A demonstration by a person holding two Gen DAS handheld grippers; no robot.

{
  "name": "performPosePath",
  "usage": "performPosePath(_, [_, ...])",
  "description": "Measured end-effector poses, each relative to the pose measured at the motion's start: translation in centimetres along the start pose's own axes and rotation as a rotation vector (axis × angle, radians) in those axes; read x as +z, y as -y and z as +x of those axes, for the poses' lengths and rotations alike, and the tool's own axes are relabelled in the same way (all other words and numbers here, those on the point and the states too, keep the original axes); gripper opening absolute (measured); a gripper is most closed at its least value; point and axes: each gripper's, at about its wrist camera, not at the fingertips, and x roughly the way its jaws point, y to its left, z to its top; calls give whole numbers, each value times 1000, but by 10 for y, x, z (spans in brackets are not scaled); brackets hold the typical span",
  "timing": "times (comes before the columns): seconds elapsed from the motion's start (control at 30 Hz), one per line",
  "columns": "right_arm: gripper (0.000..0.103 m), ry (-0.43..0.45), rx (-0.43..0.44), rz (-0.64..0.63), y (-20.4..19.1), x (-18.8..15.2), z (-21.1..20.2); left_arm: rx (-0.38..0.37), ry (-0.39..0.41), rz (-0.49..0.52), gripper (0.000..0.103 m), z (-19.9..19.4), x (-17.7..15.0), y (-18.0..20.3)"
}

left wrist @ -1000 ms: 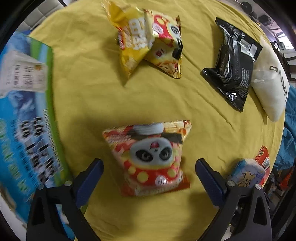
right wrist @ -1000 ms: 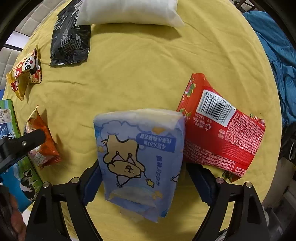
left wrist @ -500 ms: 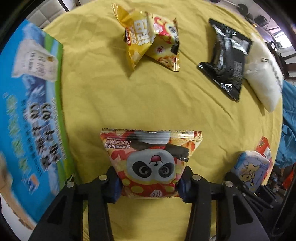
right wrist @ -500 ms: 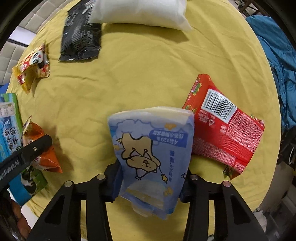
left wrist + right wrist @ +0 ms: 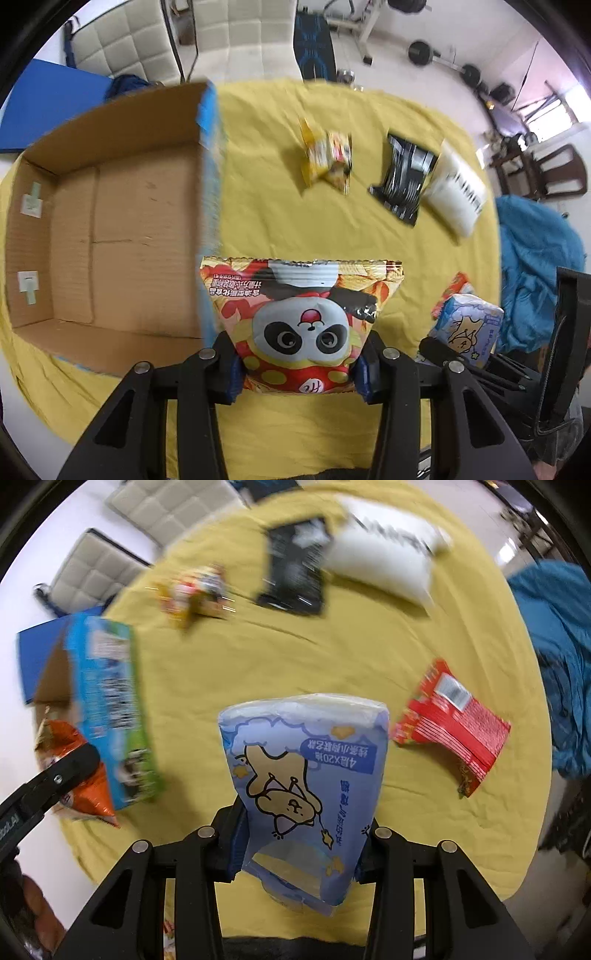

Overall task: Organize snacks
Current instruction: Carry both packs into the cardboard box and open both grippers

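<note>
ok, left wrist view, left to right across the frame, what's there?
Cardboard box → panda snack bag held in the left hand-held gripper → black packet → white packet → blue tissue pack → blue cloth.

Probably a home room, padded chairs [image 5: 147, 40], barbell weights [image 5: 421, 50], yellow-clothed table [image 5: 280, 192], wooden chair [image 5: 554, 173]

Glossy plastic panda snack bag [image 5: 301, 317]; matt brown corrugated cardboard box [image 5: 107, 236]; creased yellow cloth table cover [image 5: 280, 214]; smooth pale-blue plastic tissue pack [image 5: 306, 786].
</note>
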Motion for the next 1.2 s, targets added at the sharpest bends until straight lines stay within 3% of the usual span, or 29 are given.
performPosePath(0.17, [45,71,68,-80,-71,4,-49,-54,52,-15,43,-42,19,-36])
performPosePath(0.33, [45,103,111,-149,-159,17,-62,-63,73,-25,43,-52,43,-93])
performPosePath(0.47, [45,107,117,-201,-230,32,-47,-48,56,-41,43,-53,60,-143])
performPosePath(0.63, [45,72,88,-247,-301,59,9,-52,16,-80,43,-34,88,-203])
performPosePath(0.87, [45,7,19,-273,-340,93,90,-116,-92,-118,43,29,124,-250])
performPosePath(1.2, [46,-46,-62,-312,-346,119,151,-245,-214,-114,43,96,142,-262])
